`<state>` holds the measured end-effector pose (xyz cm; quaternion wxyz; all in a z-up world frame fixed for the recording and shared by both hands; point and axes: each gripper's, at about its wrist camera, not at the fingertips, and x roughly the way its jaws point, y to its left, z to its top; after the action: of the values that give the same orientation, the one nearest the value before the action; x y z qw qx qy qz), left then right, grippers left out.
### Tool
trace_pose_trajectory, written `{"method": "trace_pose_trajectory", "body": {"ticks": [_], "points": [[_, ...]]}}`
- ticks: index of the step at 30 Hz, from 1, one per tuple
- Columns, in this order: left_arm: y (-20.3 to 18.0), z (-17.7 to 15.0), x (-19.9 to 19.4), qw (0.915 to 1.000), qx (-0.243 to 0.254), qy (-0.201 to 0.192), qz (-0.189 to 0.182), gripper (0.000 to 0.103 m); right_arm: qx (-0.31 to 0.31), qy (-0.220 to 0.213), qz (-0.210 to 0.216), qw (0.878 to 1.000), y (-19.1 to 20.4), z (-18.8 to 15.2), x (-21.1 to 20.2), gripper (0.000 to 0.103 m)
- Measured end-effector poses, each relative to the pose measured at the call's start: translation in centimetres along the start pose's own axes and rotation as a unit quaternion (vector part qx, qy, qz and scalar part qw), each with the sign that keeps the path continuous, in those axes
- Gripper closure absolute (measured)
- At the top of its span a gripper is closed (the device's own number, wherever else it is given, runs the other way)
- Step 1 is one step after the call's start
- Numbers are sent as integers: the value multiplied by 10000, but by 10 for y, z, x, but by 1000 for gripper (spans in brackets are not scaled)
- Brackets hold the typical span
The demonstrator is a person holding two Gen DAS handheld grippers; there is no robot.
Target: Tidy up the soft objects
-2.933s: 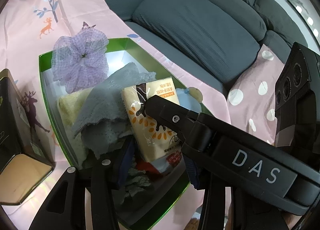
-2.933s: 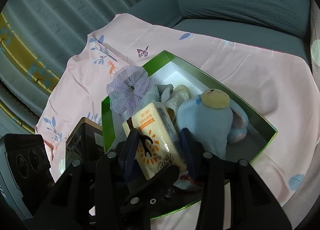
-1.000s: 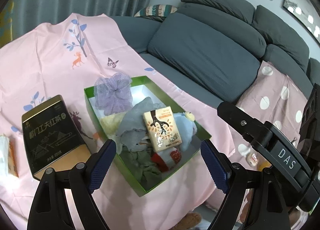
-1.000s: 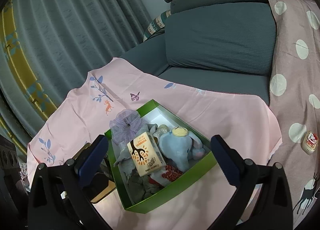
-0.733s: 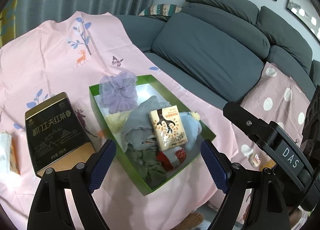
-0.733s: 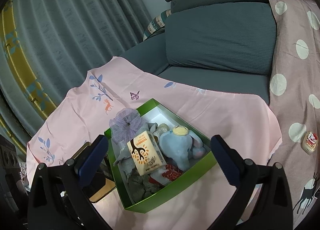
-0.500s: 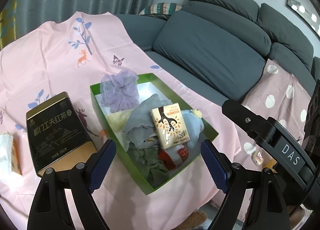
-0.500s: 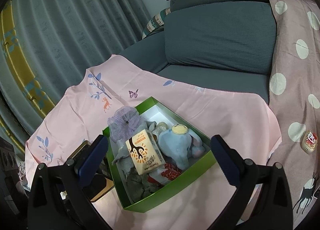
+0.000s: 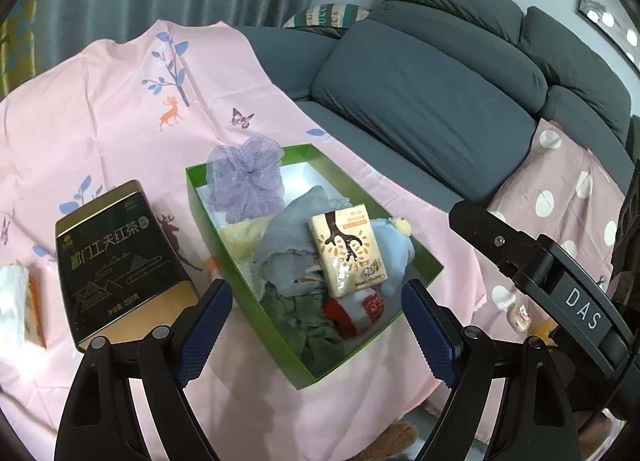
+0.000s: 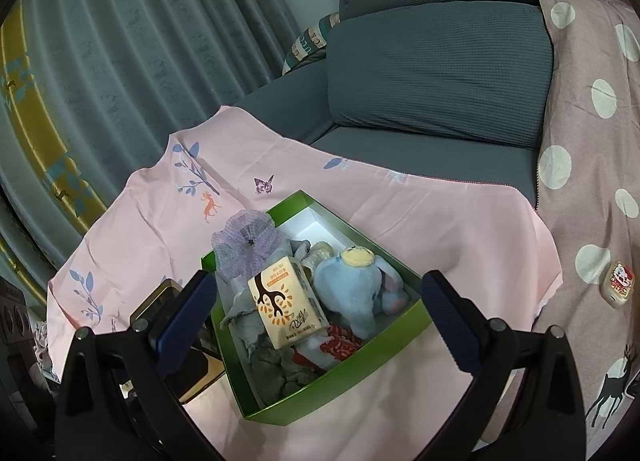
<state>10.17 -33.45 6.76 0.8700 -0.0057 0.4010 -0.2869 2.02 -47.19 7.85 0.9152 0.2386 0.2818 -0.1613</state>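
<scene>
In the left wrist view, the left tool (image 9: 316,317) hangs spread wide and holds nothing, above the near end of a green box (image 9: 224,265) on a pink cloth (image 9: 120,109). The box holds a purple scrunchie (image 9: 248,181), a grey cloth (image 9: 288,237), a tissue pack (image 9: 346,249) and a blue plush toy (image 9: 394,253). A black tin (image 9: 116,265) lies just left of the box.

In the right wrist view, the right tool (image 10: 316,317) is likewise spread and empty above the box (image 10: 340,381). The tissue pack (image 10: 286,301) rests on top, touching the plush toy (image 10: 352,289), before a grey sofa (image 10: 436,73).
</scene>
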Motion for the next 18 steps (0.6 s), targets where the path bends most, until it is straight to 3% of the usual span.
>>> {"method": "trace_pose_trajectory", "body": {"ticks": [18], "points": [[3, -1, 2, 9995, -29, -23, 320, 16, 29, 140, 65, 9999, -2, -3, 6, 1]]}}
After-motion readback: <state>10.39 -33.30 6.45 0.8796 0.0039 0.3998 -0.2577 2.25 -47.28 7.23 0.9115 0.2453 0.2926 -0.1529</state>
